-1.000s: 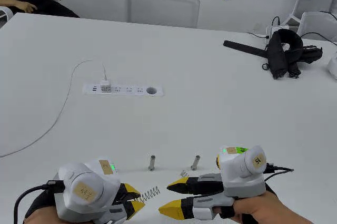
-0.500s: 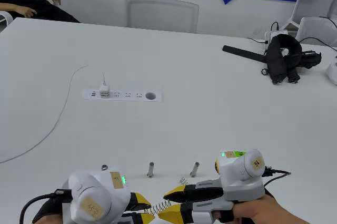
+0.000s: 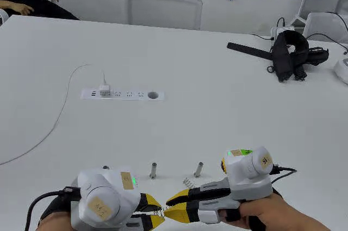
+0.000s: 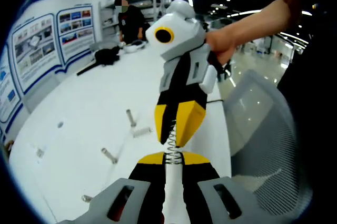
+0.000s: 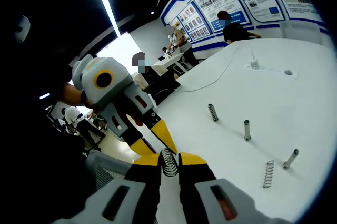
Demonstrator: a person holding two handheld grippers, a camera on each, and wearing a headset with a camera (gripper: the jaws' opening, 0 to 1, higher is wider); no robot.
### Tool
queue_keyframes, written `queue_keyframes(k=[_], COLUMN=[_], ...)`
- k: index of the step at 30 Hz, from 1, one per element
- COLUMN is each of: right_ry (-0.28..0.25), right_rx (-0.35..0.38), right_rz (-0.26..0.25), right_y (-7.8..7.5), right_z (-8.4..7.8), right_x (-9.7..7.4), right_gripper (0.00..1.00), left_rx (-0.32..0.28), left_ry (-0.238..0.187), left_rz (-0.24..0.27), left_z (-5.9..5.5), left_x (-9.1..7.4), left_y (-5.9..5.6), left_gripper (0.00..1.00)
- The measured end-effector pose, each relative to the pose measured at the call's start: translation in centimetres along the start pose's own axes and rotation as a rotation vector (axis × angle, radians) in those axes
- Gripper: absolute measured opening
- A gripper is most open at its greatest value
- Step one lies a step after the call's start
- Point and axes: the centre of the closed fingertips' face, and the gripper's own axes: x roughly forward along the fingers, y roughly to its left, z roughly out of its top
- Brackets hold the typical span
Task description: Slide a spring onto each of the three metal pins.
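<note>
Table point(image 3: 228, 111): white top, smooth, matt.
Pins point(image 3: 153, 170): bare grey metal, smooth, dull sheen.
Spring point(image 4: 171, 142): thin bright wire, coiled.
Left gripper point(image 4: 172, 159): white plastic shell with a soft gloss; yellow-and-black matt jaws.
Right gripper point(image 5: 168, 162): the same plastic; tan paper-like label.
Power strip point(image 3: 122, 94): white plastic, left of centre.
Chair point(image 4: 263, 129): grey mesh, right edge.
Strap bundle point(image 3: 288, 51): black, matt, upper right.

Left hand-held gripper point(image 3: 157, 213): was held low, pointing right, its jaws nearly together on one end of a spring point(image 4: 171, 140).
Right hand-held gripper point(image 3: 168, 208): pointed left, tip to tip with the left one, its jaws pinching the same spring.
Right hand point(image 3: 272, 213): was wrapped round the grip.
</note>
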Motion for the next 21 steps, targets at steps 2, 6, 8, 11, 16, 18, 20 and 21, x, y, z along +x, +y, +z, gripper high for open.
queue_keyframes(k=[2, 6, 8, 11, 16, 18, 20, 21], right_ry=[-0.001, -0.002, -0.001, -0.002, 0.008, 0.017, 0.027, 0.033], right_rx=[0.000, -0.003, -0.008, -0.011, -0.014, -0.021, -0.030, -0.035], right_rz=[0.002, -0.002, -0.003, -0.004, -0.011, -0.015, -0.019, -0.022], right_y=[0.19, 0.16, 0.20, 0.21, 0.15, 0.17, 0.14, 0.09], right_z=[0.11, 0.33, 0.54, 0.72, 0.78, 0.87, 1.00, 1.02], right_x=[-0.08, -0.25, -0.38, -0.48, -0.55, -0.65, -0.82, -0.89], right_gripper=[0.13, 0.12, 0.12, 0.12, 0.12, 0.12, 0.12, 0.12], left_rx=[0.008, 0.017, 0.017, 0.019, 0.019, 0.020, 0.018, 0.016], left_ry=[0.001, 0.003, -0.001, -0.004, -0.003, -0.004, -0.009, -0.011], left_rz=[-0.002, -0.004, -0.005, -0.005, -0.007, -0.009, -0.010, -0.010], left_z=[0.12, 0.26, 0.42, 0.53, 0.61, 0.72, 0.88, 0.96], left_x=[0.12, 0.23, 0.22, 0.30, 0.49, 0.56, 0.64, 0.68], left_y=[0.02, 0.11, 0.12, 0.19, 0.23, 0.20, 0.24, 0.26], left_gripper=[0.10, 0.10, 0.10, 0.10, 0.10, 0.10, 0.10, 0.10])
